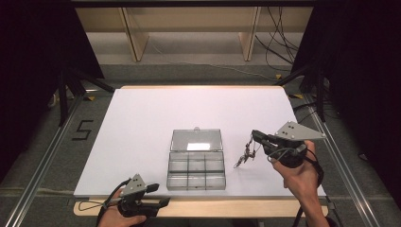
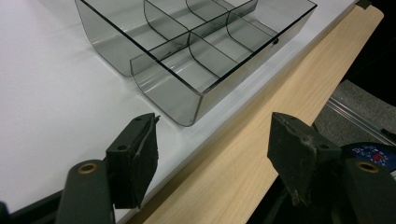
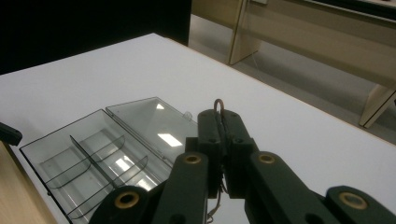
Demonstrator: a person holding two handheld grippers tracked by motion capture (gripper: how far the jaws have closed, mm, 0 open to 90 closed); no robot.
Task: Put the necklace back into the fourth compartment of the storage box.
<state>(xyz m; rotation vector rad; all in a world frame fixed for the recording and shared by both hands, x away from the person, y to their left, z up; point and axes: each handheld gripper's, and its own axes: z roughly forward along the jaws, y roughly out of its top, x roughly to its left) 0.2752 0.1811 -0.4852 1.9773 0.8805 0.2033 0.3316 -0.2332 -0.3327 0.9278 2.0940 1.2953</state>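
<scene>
A smoky clear compartment box (image 1: 170, 169) lies on the white table (image 1: 142, 123) with its lid (image 1: 196, 140) folded back flat. To its right, my right gripper (image 1: 256, 135) is shut on a small dangling metal trinket (image 1: 246, 155) that hangs above the table. In the right gripper view a brownish wire hook of the trinket (image 3: 218, 103) pokes out from between the closed jaws of the right gripper (image 3: 219, 116), and the box (image 3: 32, 148) lies beyond on the left. My left gripper (image 1: 159, 195) rests at the front edge, open and empty. In its own view the left gripper (image 2: 215, 154) faces the box's (image 2: 196, 100) near corner.
A bare wooden strip (image 1: 236, 207) runs along the table's front edge. Metal rails (image 1: 42, 161) flank the table on both sides. Wooden shelf legs (image 1: 135, 38) and loose cables (image 1: 279, 42) stand on the floor beyond the far edge.
</scene>
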